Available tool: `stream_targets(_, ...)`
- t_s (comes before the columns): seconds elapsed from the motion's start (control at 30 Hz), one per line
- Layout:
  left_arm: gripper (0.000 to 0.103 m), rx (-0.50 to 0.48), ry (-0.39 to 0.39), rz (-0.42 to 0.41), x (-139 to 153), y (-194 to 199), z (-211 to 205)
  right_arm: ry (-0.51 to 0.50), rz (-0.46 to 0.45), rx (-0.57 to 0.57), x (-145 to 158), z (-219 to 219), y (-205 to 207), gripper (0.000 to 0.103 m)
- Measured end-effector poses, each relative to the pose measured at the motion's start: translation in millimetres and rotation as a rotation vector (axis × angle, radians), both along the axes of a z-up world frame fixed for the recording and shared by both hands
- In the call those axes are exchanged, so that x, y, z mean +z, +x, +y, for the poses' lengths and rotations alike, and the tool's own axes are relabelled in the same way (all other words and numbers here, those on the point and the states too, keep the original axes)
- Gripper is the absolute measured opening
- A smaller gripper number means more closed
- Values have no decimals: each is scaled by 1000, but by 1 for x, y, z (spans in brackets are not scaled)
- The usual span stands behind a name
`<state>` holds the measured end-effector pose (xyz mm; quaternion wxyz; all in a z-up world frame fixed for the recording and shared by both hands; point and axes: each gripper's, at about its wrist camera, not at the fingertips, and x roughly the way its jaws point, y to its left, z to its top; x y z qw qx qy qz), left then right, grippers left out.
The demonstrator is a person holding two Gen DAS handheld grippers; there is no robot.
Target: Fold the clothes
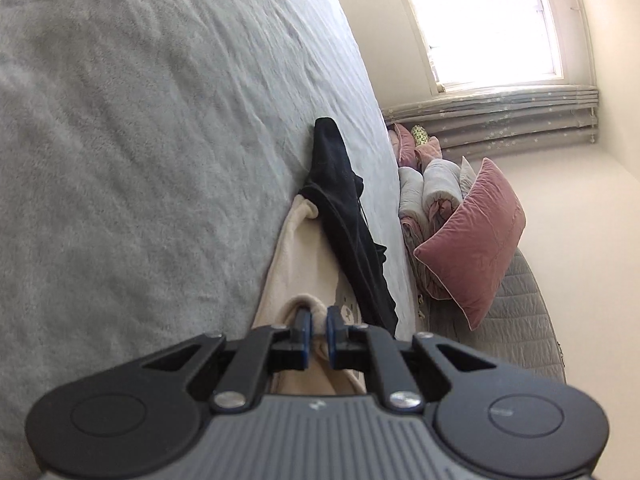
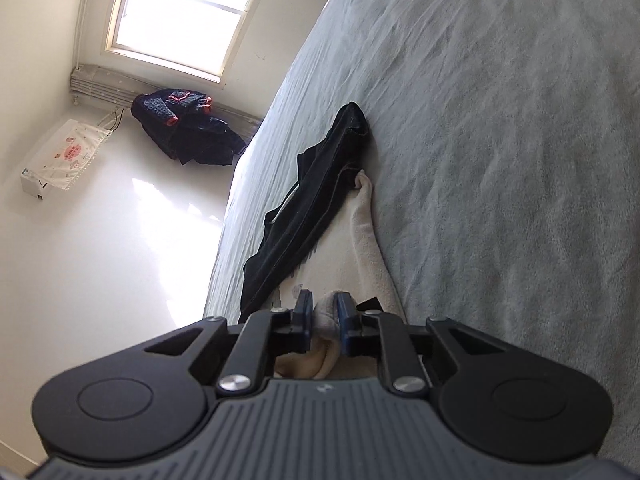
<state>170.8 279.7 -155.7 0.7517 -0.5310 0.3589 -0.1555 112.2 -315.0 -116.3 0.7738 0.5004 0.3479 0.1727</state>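
Note:
A cream garment (image 1: 296, 264) lies on the grey bed (image 1: 140, 140), and a black garment (image 1: 348, 216) lies partly over it. My left gripper (image 1: 318, 320) is shut on a rolled edge of the cream cloth, which bunches between the blue pads. In the right wrist view the same cream garment (image 2: 360, 240) stretches away from me beside the black garment (image 2: 316, 192). My right gripper (image 2: 324, 312) is shut on a thick fold of the cream cloth. Both views are rolled sideways. The near part of the cream garment is hidden under the gripper bodies.
Pink cushions (image 1: 476, 236) and rolled bedding (image 1: 432, 196) pile up at the head of the bed under the window (image 1: 492, 20). A dark jacket with red trim (image 2: 184, 128) sits by the window wall. A white box (image 2: 64, 160) stands against the wall.

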Motion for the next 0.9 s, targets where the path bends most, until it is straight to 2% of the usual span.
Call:
stream_targets(0.07, 8, 26, 9, 18, -1, 10, -4, 16, 25, -40, -7, -5, 8, 17)
stream_targets(0.23, 9, 36, 32, 33, 3, 22, -13, 9, -7, -115, -7, -17, 17, 21)
stream_targets(0.33, 27, 10, 92, -17, 15, 17, -14, -52, -44, -102, 1, -18, 18, 29)
stream_targets(0.37, 33, 2, 126, -37, 20, 15, -13, -85, -57, -89, 5, -16, 17, 40)
stream_targets(0.4, 38, -5, 161, -56, 25, 13, -11, -128, -73, -71, 9, -12, 16, 47)
stream_targets(0.5, 44, -19, 282, -99, 38, 9, -10, -271, -127, 11, 18, 6, 17, 49)
stream_targets(0.67, 44, -66, 515, -161, 54, 7, -13, -482, -194, 115, 21, 39, 19, 49)
stream_targets(0.8, 44, -156, 772, -255, 64, 9, -39, -625, -240, 154, 20, 58, 22, 49)
stream_targets(0.9, 43, -214, 899, -304, 63, 10, -60, -733, -277, 172, 19, 72, 26, 49)
